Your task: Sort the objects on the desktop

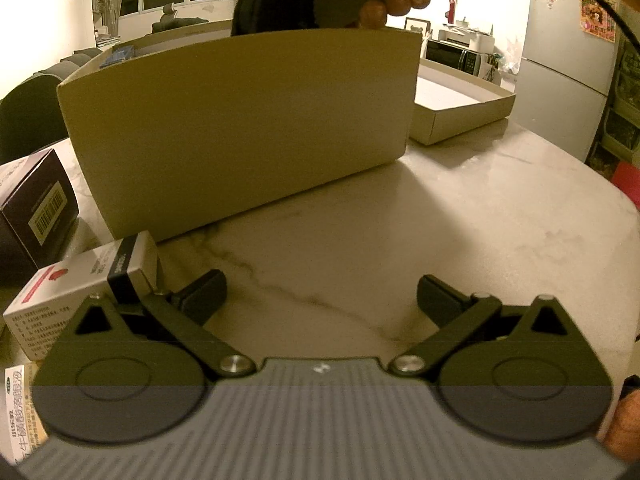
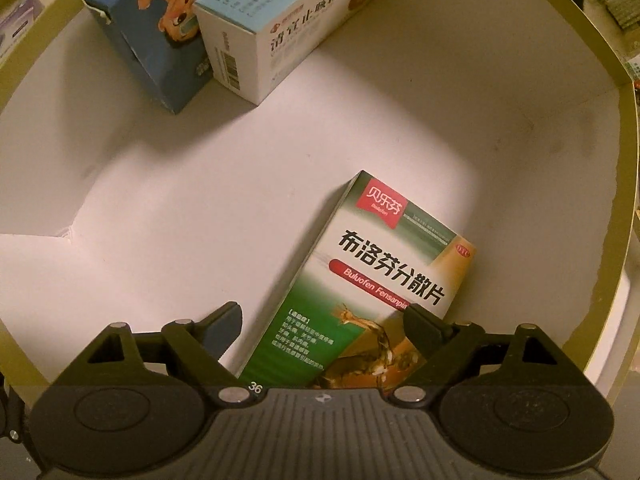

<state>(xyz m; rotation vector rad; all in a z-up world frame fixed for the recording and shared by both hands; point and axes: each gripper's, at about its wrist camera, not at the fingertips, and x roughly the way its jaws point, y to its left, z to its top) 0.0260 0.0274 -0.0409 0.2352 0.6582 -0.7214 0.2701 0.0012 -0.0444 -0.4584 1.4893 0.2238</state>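
A green and white medicine box (image 2: 384, 264) lies flat on the white floor of the beige cardboard box (image 2: 624, 160), near its right wall. My right gripper (image 2: 324, 322) points down into the box and is open above the medicine box's near end. Its left finger stands apart from the box and its right finger overlaps the box's edge. A blue cartoon box (image 2: 156, 28) and a white and light-blue box (image 2: 280, 32) lie at the far end. My left gripper (image 1: 322, 294) is open over the marble table (image 1: 460, 240), holding nothing, in front of the cardboard box (image 1: 240, 132).
Left of my left gripper lie a white medicine box with a red stripe (image 1: 80, 292), a dark box with a barcode (image 1: 36, 212) and another pack (image 1: 20, 412). The shallow box lid (image 1: 460, 104) sits behind on the right. A hand (image 1: 392, 0) holds the other tool above the cardboard box.
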